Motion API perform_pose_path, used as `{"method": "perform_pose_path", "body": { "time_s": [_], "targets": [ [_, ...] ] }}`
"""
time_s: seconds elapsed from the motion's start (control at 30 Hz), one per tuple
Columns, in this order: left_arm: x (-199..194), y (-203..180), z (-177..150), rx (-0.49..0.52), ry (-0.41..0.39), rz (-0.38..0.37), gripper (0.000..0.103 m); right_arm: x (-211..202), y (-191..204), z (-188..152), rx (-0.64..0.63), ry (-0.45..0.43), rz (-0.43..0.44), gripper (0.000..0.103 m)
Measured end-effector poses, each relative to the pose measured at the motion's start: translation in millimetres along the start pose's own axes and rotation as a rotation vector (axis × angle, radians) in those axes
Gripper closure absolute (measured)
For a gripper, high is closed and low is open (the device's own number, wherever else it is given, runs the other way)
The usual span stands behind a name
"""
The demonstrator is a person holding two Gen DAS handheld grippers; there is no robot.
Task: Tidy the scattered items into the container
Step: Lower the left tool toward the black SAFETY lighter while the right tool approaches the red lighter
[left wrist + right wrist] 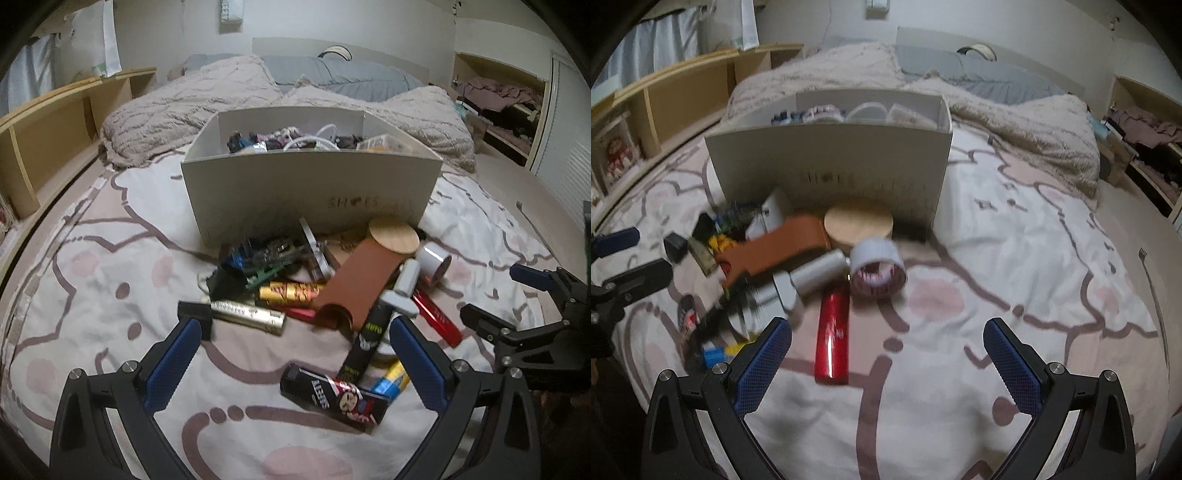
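Note:
A white cardboard box (310, 192) stands on the bed, partly filled with small items; it also shows in the right wrist view (831, 166). A pile of scattered items lies in front of it: a brown tube (362, 280) with a wooden lid (394, 236), a gold stick (251, 314), a red tube (833, 334), a white roll (877, 271), a black snack pack (334, 398). My left gripper (295, 332) is open above the pile. My right gripper (886, 332) is open above the sheet, just right of the red tube; it also shows in the left wrist view (509, 291).
A fluffy beige blanket (192, 110) and grey pillows (343, 74) lie behind the box. Wooden shelves (48, 125) run along the left. An open closet (502, 99) is at the right. The patterned sheet (1015, 258) spreads to the right of the pile.

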State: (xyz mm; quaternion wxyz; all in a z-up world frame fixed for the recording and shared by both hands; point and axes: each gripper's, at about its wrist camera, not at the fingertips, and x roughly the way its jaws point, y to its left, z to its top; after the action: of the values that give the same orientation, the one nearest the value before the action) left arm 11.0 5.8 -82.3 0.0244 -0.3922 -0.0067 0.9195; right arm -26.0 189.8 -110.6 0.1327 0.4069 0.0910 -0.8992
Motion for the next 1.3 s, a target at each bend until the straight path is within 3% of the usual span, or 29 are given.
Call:
{"method": "perform_pose_path", "body": {
  "time_s": [0.4, 0.63, 1.07, 1.3],
  "targets": [
    [13, -4, -22, 0.021, 0.087, -0.029, 0.0, 23, 10, -20, -0.054, 0.101, -0.008, 0.0],
    [23, -8, -35, 0.05, 0.136, -0.029, 0.0, 32, -6, -19, 0.009, 0.121, -0.02, 0.0],
    [24, -12, -42, 0.087, 0.169, -0.065, 0.0, 44, -40, -18, 0.132, 0.115, -0.092, 0.0],
    [29, 2, -48, 0.082, 0.208, -0.036, 0.0, 45, -37, -24, 0.126, 0.043, -0.117, 0.0]
  ]
}}
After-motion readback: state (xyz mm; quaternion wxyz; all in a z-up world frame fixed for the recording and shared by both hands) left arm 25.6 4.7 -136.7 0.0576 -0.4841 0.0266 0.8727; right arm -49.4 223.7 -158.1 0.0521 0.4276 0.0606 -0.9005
